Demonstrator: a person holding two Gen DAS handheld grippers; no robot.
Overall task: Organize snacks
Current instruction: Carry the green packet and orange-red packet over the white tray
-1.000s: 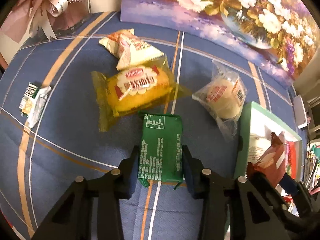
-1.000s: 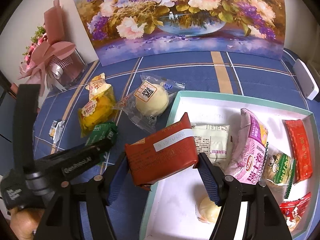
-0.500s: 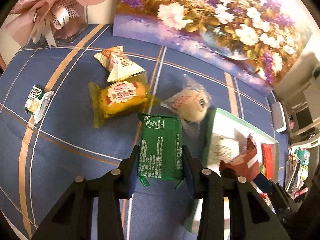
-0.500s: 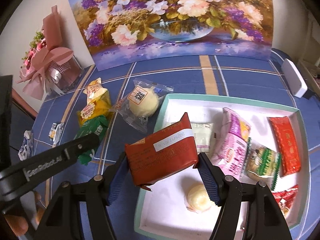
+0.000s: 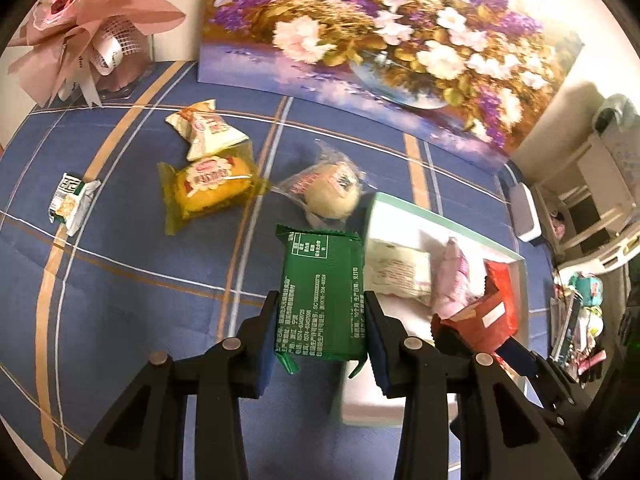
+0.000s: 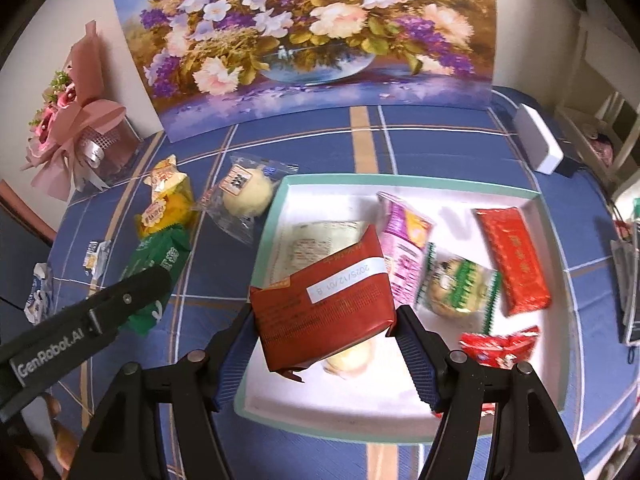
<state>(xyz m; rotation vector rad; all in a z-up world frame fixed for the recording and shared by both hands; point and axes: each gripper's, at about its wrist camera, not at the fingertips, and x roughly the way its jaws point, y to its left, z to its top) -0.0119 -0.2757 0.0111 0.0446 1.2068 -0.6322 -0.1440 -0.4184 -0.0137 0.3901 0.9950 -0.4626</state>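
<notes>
My left gripper (image 5: 320,340) is shut on a green snack packet (image 5: 320,296) and holds it in the air by the left edge of the white tray (image 5: 400,208). The packet also shows in the right wrist view (image 6: 156,268). My right gripper (image 6: 324,352) is shut on a red-brown snack packet (image 6: 324,312) above the tray (image 6: 400,412), which holds several snacks. On the blue cloth lie a yellow cake packet (image 5: 208,188), a white-orange packet (image 5: 204,128), a round bun in clear wrap (image 5: 328,196) and a small white-green packet (image 5: 70,200).
A flower painting (image 6: 312,40) stands at the back of the table. A pink bouquet (image 6: 68,128) stands at the back left. A white box (image 6: 538,144) lies at the back right. Shelves and clutter (image 5: 580,312) are beyond the table's right edge.
My left gripper has lifted the green packet off the cloth and carried it right, up to the tray's left edge. My right gripper has moved further over the tray with the red-brown packet.
</notes>
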